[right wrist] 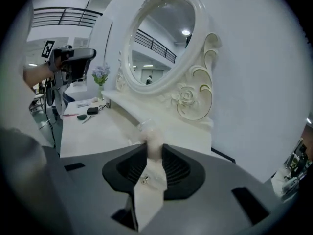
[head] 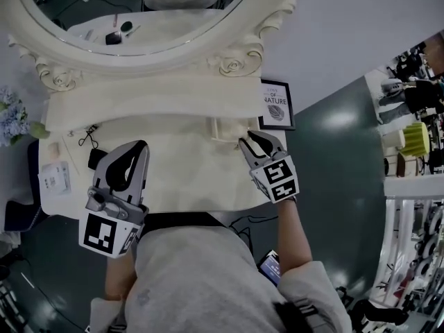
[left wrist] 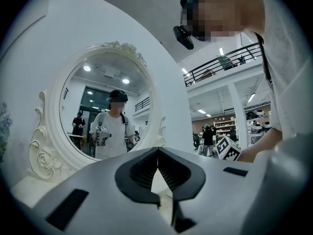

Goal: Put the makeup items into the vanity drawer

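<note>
The right gripper [right wrist: 154,150] is closed on the pale knob [right wrist: 149,132] of the drawer [head: 226,127], which stands slightly out from the shelf under the mirror [head: 132,12]. The left gripper [left wrist: 157,154] hangs over the table [head: 194,179] with its jaw tips together and nothing between them. The makeup items [right wrist: 86,113] lie at the table's left end, well apart from the right gripper and near the left one.
</note>
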Demonstrator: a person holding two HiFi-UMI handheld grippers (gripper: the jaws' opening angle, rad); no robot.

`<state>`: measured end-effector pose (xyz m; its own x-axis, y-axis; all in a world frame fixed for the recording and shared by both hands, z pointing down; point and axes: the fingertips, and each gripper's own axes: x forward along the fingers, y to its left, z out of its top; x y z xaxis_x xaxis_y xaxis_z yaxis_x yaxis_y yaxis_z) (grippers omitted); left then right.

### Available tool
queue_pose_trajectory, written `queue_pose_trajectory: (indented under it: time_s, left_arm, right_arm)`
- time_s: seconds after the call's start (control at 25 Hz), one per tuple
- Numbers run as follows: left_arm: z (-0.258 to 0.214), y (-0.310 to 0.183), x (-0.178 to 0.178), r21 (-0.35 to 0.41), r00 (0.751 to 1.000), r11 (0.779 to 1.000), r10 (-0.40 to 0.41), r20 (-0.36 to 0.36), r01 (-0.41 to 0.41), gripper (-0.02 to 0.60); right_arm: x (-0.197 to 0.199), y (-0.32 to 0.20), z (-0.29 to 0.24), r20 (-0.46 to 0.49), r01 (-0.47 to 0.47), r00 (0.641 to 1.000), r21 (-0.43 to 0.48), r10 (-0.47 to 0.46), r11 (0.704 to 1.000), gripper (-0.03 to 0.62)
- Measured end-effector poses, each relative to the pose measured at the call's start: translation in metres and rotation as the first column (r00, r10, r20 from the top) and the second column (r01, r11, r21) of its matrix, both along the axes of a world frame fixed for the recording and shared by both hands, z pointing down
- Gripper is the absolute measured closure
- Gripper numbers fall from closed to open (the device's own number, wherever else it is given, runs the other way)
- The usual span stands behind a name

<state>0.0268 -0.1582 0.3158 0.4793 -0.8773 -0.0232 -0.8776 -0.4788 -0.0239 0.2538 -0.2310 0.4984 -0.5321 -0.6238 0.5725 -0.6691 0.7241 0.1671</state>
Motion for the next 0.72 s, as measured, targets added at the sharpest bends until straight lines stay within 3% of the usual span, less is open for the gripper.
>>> queue_pose_trajectory:
  time_s: [0.28, 0.72]
  left_arm:
    - [0.002, 0.000, -0.008, -0.003, 0.999, 0.999, -0.035, 0.001, 0.035, 0.566]
    - [0.004, -0.001, -0.022, -0.008, 0.996, 0.996, -0.089, 0.001, 0.089, 0.566]
  right_arm:
    - [-0.003, -0.011, 0.028, -0.172, 0.081, 0.980, -0.094, -0.096, 0.992, 0.490]
    - [-0.003, -0.030, 0.054, -0.303, 0.087, 0.938, -0.265, -0.169, 0.960, 0.490]
